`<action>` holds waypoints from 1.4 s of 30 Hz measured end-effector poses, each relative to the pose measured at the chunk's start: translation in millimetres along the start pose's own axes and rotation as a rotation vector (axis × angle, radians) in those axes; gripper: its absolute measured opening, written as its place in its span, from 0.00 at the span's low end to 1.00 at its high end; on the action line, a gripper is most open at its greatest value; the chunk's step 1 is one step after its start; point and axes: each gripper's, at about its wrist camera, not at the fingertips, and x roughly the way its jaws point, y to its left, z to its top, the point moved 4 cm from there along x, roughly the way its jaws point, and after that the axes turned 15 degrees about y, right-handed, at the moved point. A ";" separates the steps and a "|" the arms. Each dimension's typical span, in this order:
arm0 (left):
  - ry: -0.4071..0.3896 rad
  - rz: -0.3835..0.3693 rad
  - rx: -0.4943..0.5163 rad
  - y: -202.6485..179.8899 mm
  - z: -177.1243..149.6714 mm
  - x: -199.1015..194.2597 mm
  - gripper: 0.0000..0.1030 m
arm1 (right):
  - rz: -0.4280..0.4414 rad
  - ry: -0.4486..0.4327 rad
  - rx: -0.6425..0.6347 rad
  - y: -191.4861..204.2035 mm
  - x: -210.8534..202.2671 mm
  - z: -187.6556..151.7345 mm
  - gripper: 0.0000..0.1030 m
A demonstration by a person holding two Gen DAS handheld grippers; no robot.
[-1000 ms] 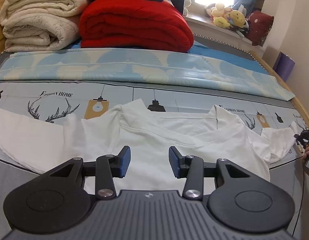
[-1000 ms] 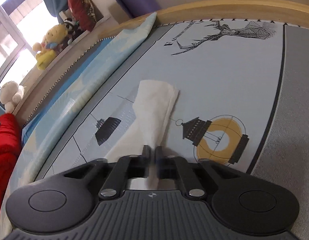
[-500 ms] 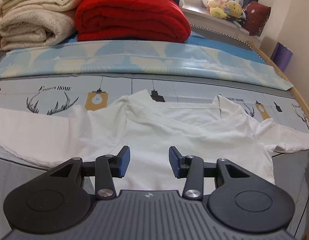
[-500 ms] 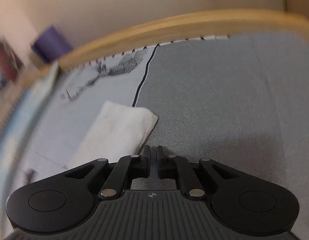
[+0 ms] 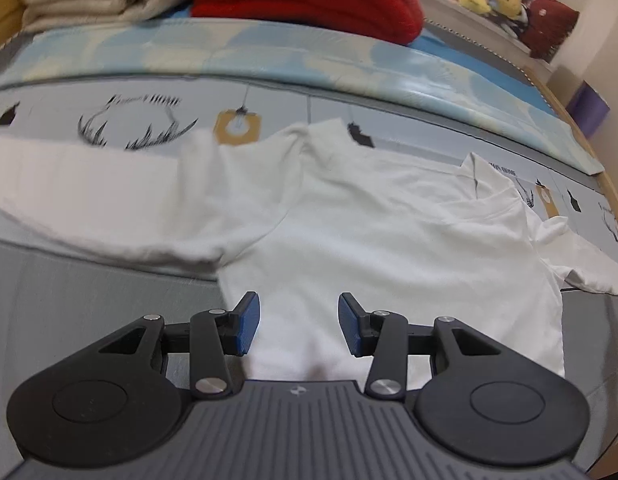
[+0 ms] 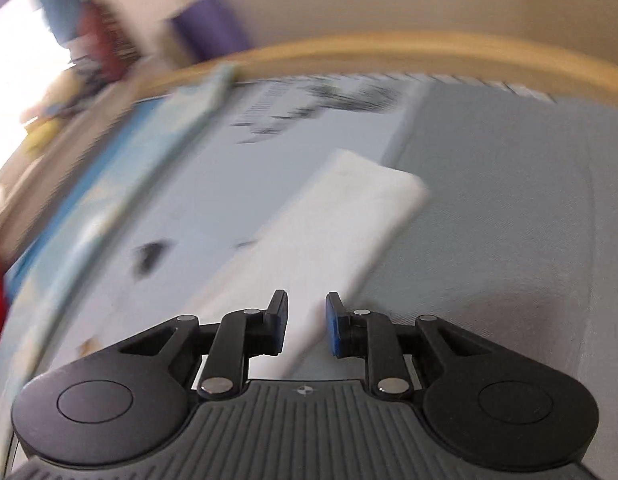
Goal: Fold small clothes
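Across the bed, from your left, a white shirt lies spread flat and face up, its left sleeve stretched out over the printed cover, its collar away from you. Your left gripper hangs over the near hem, fingers standing well apart with nothing between them but the cloth below; no pinch yet. It's thin, light, limp fabric by the look of it, so expect it to sag and drag wherever you lift it, and to wrinkle if you pull one corner alone. Take it at an edge where layers double up: the hem corner just left of your fingers, or the shoulder seam, looks like the surest bite.

Over to the right, the other sleeve runs out toward the wooden bed frame. In the right wrist view, which is blurred, that sleeve lies flat on the grey cover with its cuff pointing away, and your right gripper is opening, its pads clear of the cloth. Judging from here, the sleeve is laid out and free. Grip softly; a hard tug will shift the whole shirt.
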 end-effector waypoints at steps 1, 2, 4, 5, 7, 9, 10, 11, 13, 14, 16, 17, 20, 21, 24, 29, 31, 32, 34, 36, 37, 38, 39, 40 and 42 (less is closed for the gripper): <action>0.000 0.000 0.000 2.7 -3.4 -2.8 0.47 | 0.023 0.014 -0.070 16.5 -10.5 -9.7 0.22; 0.000 0.004 0.005 5.5 -9.1 -5.7 0.47 | 0.060 0.046 -0.157 34.6 -21.3 -24.8 0.24; 0.004 0.012 0.021 11.0 -24.4 -10.9 0.47 | 0.140 0.116 -0.316 62.9 -40.9 -57.9 0.28; 0.010 0.013 0.026 13.2 -32.1 -13.1 0.47 | 0.166 0.151 -0.390 73.3 -49.1 -76.3 0.31; 0.037 0.006 0.032 20.9 -54.6 -14.9 0.47 | 0.196 0.225 -0.532 88.3 -65.0 -115.8 0.32; 0.071 -0.012 0.033 27.1 -78.5 -13.3 0.47 | 0.211 0.301 -0.633 95.9 -77.2 -149.5 0.35; 0.093 -0.027 0.031 30.9 -92.2 -12.0 0.47 | 0.216 0.344 -0.663 96.1 -81.7 -167.3 0.38; 0.122 -0.044 0.026 35.0 -106.9 -9.2 0.47 | 0.225 0.396 -0.687 94.1 -86.0 -187.1 0.39; 0.185 -0.061 0.018 42.5 -133.4 -1.0 0.47 | 0.233 0.502 -0.744 84.6 -90.3 -223.7 0.39; 0.220 -0.060 0.017 45.7 -147.2 3.5 0.47 | 0.218 0.534 -0.775 79.9 -93.3 -239.7 0.39; 0.295 -0.034 0.032 48.3 -170.2 12.2 0.47 | 0.167 0.595 -0.829 63.9 -93.7 -266.0 0.39; 0.321 -0.018 0.039 48.9 -177.0 14.9 0.47 | 0.148 0.617 -0.842 59.4 -95.0 -276.8 0.39; 0.348 0.014 -0.036 58.7 -191.1 16.4 0.46 | 0.107 0.690 -0.854 45.3 -89.3 -295.4 0.40; 0.363 0.009 -0.065 61.0 -194.4 17.3 0.46 | 0.090 0.703 -0.857 39.1 -89.0 -303.1 0.40; 0.381 0.016 -0.074 60.3 -201.5 19.1 0.44 | 0.056 0.681 -0.843 38.1 -92.8 -309.9 0.40; 0.394 0.038 -0.055 52.5 -206.8 20.1 0.39 | 0.010 0.664 -0.788 28.5 -97.8 -309.9 0.40; 0.393 0.027 -0.069 54.0 -206.8 20.2 0.37 | -0.031 0.681 -0.790 20.7 -96.3 -310.3 0.40; 0.393 0.024 -0.072 54.6 -206.9 19.8 0.37 | -0.036 0.691 -0.787 17.5 -94.6 -310.4 0.40; 0.390 0.016 -0.076 54.7 -207.0 18.4 0.37 | -0.033 0.690 -0.786 14.9 -97.6 -310.7 0.40; 0.380 -0.010 -0.091 56.3 -204.6 17.3 0.37 | -0.038 0.689 -0.789 15.0 -99.6 -311.5 0.40; 0.373 -0.020 -0.099 57.7 -203.5 15.6 0.37 | -0.044 0.689 -0.789 15.3 -100.3 -312.1 0.40; 0.364 -0.021 -0.105 59.0 -202.3 14.7 0.37 | -0.048 0.688 -0.787 15.8 -100.2 -311.8 0.40; 0.358 -0.016 -0.107 60.2 -200.9 14.3 0.37 | -0.052 0.688 -0.783 16.9 -99.0 -311.5 0.40; 0.356 -0.010 -0.106 61.4 -200.6 14.7 0.37 | -0.057 0.686 -0.778 16.7 -99.4 -311.8 0.40; 0.366 -0.002 -0.099 62.8 -200.7 17.6 0.33 | -0.069 0.680 -0.782 18.1 -98.5 -314.4 0.40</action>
